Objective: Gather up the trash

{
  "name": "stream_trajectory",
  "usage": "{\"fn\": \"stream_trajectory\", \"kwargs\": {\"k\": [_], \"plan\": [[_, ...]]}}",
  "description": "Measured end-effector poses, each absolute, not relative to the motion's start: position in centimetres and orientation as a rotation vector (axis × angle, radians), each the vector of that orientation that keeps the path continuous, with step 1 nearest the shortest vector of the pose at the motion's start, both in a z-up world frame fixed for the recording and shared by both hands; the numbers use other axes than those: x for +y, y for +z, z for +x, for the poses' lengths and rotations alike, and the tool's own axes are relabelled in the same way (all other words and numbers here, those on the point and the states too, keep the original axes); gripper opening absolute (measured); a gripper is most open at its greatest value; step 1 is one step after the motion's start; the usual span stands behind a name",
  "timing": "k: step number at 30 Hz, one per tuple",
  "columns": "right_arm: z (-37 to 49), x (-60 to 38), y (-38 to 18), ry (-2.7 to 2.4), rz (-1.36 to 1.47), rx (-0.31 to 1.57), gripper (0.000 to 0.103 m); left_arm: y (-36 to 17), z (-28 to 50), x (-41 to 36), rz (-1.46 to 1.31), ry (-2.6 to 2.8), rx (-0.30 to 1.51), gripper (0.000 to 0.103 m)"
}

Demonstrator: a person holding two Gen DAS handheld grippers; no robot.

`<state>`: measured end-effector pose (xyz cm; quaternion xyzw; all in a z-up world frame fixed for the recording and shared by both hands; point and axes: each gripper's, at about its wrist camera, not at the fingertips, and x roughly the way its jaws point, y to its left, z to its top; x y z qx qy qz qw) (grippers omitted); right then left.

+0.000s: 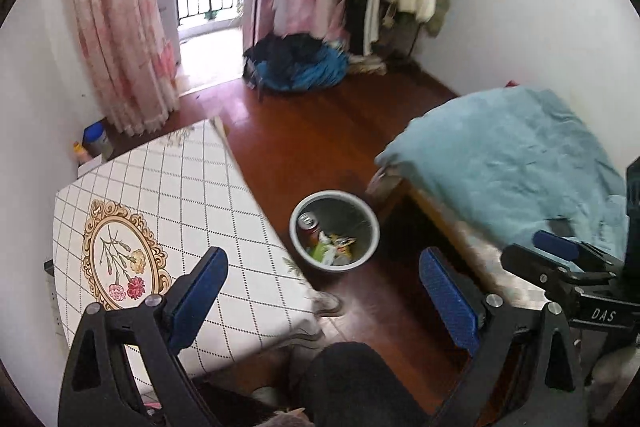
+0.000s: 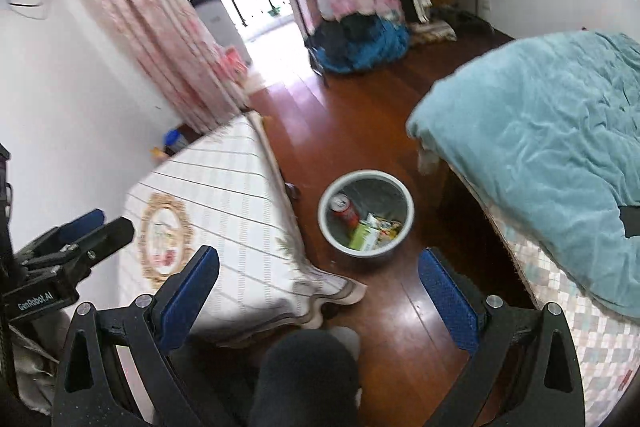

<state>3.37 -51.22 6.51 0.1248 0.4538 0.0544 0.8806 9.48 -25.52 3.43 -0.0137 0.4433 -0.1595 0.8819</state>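
Grey trash bin (image 2: 366, 213) sits on the wooden floor (image 2: 360, 131) between the checked tablecloth table (image 2: 224, 195) and the bed with the blue blanket (image 2: 540, 147). Inside it, a red can (image 2: 345, 207) leans by the wall, a green carton (image 2: 363, 235) and wrappers beside it. Left gripper (image 1: 324, 301) hangs spread wide, empty; right gripper (image 2: 320, 297) likewise gapes, nothing held. A dark trouser knee (image 2: 308, 375) shows below.
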Motion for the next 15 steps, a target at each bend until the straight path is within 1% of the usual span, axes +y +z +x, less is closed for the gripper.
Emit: {"fn": "stream_trajectory", "kwargs": {"k": [9, 15], "plan": [[-2.4, -49.4, 12.9, 0.200, 0.242, 0.873, 0.101, 7.3, 4.5, -23.0, -0.084, -0.379, 0.851, 0.097], [-4.2, -48.4, 15.1, 0.230, 0.232, 0.843, 0.102, 8.7, 2.5, -21.8, -0.087, -0.389, 0.823, 0.097]]}}
